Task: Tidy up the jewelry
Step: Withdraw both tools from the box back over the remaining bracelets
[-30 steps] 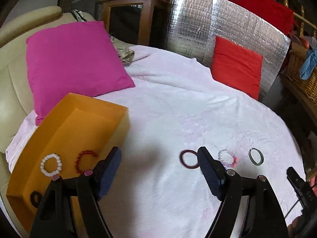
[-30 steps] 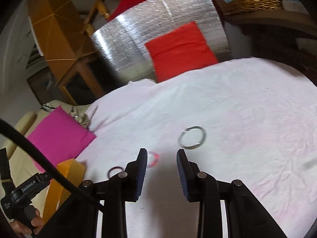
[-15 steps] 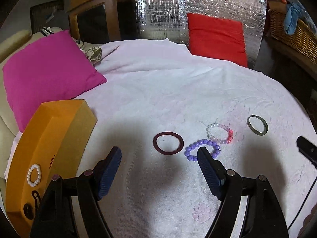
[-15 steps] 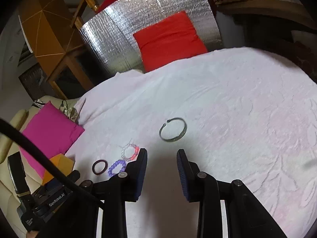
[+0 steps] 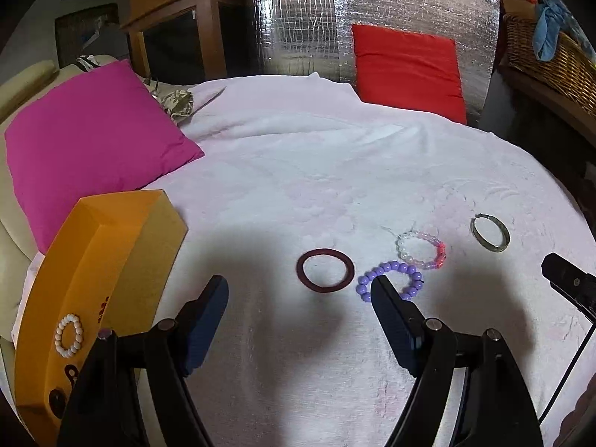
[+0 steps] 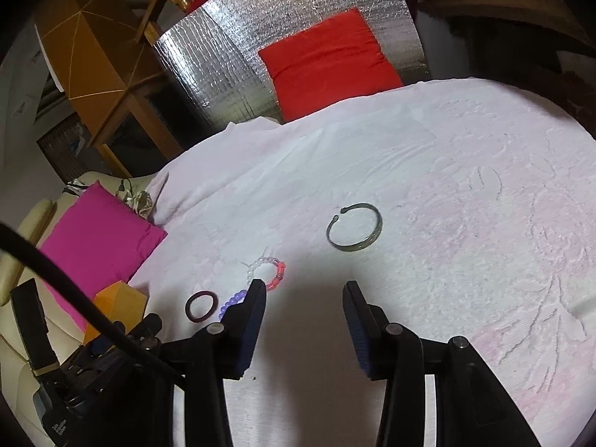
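Lying ahead of the left gripper's (image 5: 298, 290) spread jaws (apparently untouched), the maroon bangle (image 5: 325, 270).

Your left gripper (image 5: 300, 290) gapes wide above the dark maroon ring bangle (image 5: 325, 270); the purple beaded bracelet (image 5: 391, 280) lies just beside it.

I am looking into a lived-in home, likely a sitting room: a cream upholstered sofa (image 5: 15, 85) carries a magenta square cushion (image 5: 93, 141), a pale pink embossed cloth (image 5: 335, 171) drapes the surface, a red cushion (image 5: 408, 70) leans on a silver quilted foil panel (image 5: 298, 18), beside a wooden cabinet (image 5: 175, 33) and woven wicker basket (image 5: 551, 56).
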### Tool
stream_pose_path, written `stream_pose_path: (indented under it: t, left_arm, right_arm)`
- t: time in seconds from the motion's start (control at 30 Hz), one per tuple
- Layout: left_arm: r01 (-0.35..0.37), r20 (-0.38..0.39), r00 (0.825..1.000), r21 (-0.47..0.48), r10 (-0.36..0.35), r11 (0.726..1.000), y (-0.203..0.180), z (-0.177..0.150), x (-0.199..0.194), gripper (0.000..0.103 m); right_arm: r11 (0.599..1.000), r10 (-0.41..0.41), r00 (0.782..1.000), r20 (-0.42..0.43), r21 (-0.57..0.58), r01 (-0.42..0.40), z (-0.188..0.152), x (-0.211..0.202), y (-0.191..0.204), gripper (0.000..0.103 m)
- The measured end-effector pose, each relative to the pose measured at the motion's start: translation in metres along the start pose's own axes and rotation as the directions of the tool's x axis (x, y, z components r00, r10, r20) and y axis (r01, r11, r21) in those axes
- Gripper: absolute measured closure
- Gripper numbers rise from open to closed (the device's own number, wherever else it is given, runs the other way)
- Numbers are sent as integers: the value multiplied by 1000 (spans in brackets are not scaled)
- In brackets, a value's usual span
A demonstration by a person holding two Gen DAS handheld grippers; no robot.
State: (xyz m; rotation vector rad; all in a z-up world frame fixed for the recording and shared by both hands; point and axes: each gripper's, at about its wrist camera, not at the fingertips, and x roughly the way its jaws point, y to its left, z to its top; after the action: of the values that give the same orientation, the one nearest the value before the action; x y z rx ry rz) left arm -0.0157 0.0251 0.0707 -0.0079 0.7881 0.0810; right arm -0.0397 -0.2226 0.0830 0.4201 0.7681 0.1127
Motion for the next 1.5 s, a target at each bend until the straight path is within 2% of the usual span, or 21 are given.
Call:
stream_pose_path:
  t: [0.47,1.5]
  left_arm:
    - [-26,11,1000,5,26,1000,10,0,-4,24]
    - [-31,14,999,3,31,1000,20,-1,-5,24]
  right_arm:
    - [1000,24,1000,-17,-1,-24,-5,8,17,57]
    - [999,25,999,-42,-26,-26,-13,22,32,57]
